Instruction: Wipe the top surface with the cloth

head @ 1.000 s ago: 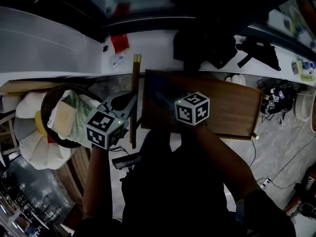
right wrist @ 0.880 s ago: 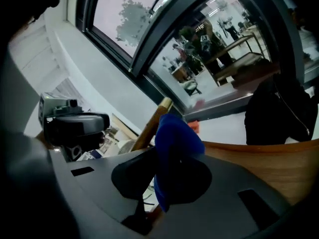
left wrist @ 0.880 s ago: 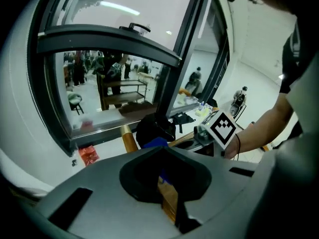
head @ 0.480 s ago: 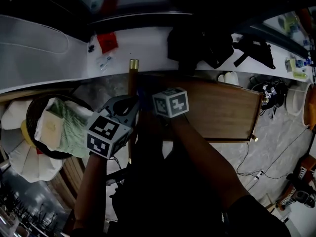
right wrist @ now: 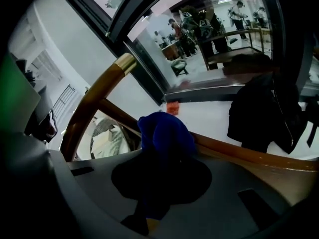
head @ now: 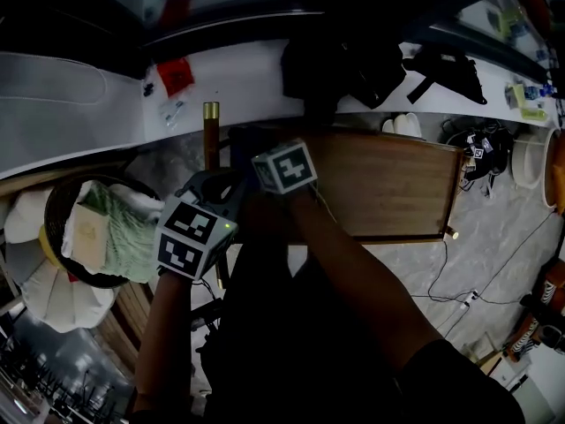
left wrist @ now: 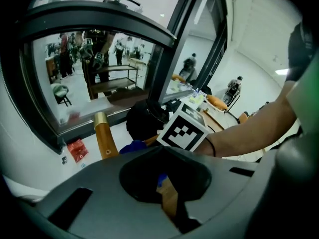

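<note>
Over at the upper-left corner of the brown wooden table top (head: 388, 184), the right gripper (right wrist: 160, 180) has slid leftward since a second ago. Its checker-marked cube (head: 284, 168) sat above the middle of the board then and now lies by the board's left edge, close beside the left gripper (left wrist: 168, 198), which has hardly budged. The right jaws are clamped on a bunched deep-blue cloth (right wrist: 164, 133), whose wad bulges out ahead of them at that same corner, right by the wood. The left jaws are drawn together on nothing I can make out; only a sliver of brown wood and a fleck of blue show through the slit. From above the cloth is lost in shadow, while the right gripper view shows it plainly, with the round brass-capped wooden post (right wrist: 94, 101) curving up at its left. Only the head view takes in the dark round basket (head: 62, 197) of pale green and cream fabric at the left of the frame.
</note>
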A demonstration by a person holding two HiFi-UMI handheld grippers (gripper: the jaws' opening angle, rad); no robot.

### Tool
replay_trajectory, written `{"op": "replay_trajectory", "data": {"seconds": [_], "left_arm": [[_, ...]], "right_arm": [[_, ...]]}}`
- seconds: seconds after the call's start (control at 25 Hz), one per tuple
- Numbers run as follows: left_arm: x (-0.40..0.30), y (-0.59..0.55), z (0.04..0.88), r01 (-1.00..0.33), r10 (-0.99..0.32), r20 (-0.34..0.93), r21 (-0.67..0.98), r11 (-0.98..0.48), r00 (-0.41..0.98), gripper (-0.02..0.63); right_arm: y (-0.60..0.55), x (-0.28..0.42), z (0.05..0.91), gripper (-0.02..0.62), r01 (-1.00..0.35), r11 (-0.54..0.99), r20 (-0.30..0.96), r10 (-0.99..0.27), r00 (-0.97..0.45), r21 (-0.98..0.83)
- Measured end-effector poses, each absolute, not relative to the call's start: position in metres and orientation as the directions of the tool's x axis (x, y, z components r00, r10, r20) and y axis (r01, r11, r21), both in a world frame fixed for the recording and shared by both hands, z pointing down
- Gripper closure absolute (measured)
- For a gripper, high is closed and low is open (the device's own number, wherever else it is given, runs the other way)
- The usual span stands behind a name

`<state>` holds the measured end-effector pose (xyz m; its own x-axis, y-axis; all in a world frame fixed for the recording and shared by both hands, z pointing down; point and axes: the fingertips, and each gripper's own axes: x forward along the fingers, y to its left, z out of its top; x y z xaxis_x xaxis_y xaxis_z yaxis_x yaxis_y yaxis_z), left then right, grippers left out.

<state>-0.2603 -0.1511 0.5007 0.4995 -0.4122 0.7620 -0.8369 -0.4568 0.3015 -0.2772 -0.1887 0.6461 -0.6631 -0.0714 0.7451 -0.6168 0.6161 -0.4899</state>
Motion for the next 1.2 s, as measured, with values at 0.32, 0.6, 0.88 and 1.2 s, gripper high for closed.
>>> {"op": "replay_trajectory", "data": {"seconds": [0.32, 0.6, 0.88, 1.2], "left_arm": [[-0.212, -0.161, 0.514, -0.84, -0.374, 0.796, 0.286, -0.461, 0.476, 0.595], [-0.161, -0.169, 0.52, -0.828, -0.343, 0.809, 0.283, -0.485, 0.478, 0.595], [-0.112, -0.185, 0.531, -0.842, -0.343, 0.818, 0.283, -0.46, 0.462, 0.595], [-0.059, -0.195, 0.559, -0.846, -0.301, 0.83, 0.326, -0.421, 0.47, 0.595]], "right_arm": [[-0.196, -0.211, 0.648, 0.537, -0.646, 0.578, 0.75, -0.085, -0.656, -0.499], [-0.209, -0.145, 0.643, 0.537, -0.676, 0.538, 0.738, -0.138, -0.66, -0.503], [-0.216, -0.08, 0.644, 0.537, -0.708, 0.509, 0.754, -0.161, -0.637, -0.49], [-0.233, -0.008, 0.644, 0.537, -0.761, 0.47, 0.769, -0.234, -0.595, -0.447]]}}
